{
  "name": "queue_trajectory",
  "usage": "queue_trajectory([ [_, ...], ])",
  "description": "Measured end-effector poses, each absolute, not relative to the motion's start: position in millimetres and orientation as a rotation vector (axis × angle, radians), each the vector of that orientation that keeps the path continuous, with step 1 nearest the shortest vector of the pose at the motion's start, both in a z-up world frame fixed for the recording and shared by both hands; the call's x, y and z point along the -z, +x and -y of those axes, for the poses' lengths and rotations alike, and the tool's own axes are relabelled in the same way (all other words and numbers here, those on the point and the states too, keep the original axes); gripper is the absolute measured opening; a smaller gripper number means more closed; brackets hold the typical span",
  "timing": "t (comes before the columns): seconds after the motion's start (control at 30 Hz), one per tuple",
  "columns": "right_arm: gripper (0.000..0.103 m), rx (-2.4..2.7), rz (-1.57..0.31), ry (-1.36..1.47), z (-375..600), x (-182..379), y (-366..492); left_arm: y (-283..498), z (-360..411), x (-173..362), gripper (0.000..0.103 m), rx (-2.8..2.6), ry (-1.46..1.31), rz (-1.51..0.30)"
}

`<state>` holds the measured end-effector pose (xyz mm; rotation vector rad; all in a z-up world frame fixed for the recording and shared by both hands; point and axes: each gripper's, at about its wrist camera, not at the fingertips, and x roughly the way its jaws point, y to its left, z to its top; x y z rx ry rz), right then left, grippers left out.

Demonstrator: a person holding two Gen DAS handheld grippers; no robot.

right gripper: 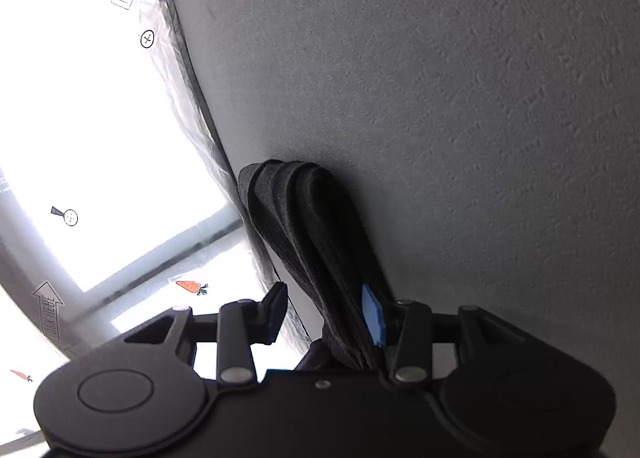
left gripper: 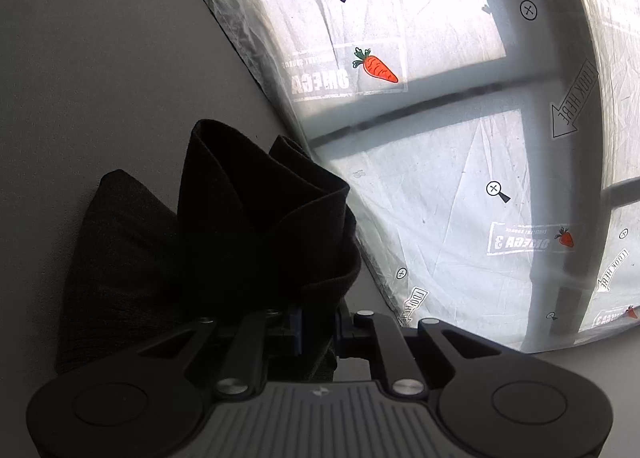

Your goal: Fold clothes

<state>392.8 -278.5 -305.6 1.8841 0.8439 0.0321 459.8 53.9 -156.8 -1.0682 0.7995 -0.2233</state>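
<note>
While bunched, black garment (left gripper: 248,226) stands upright against wall (left gripper: 100,78).

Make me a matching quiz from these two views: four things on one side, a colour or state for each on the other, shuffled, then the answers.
Things:
1. left tool
2. right tool
3. carrot sticker
4. wall

States:
A. grey and textured
B. jaws apart, black garment lying against one pad only
C. orange, on the translucent window sheet
D. jaws closed on the bunched black garment

Pairs: 1-D, 2-B, 3-C, 4-A
</note>
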Motion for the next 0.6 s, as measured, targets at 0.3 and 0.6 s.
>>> queue_trajectory([
  [0.3, 0.045, -0.023, -0.826, 1.883, 340, 305, 382, 507, 11, 190, 0.038, 0.294, -0.913, -0.996],
  [0.6, 0.052, -0.122, -0.852, 1.708, 346, 267, 399, 473, -34, 153, 0.069, 0.263, -0.873, -0.815],
])
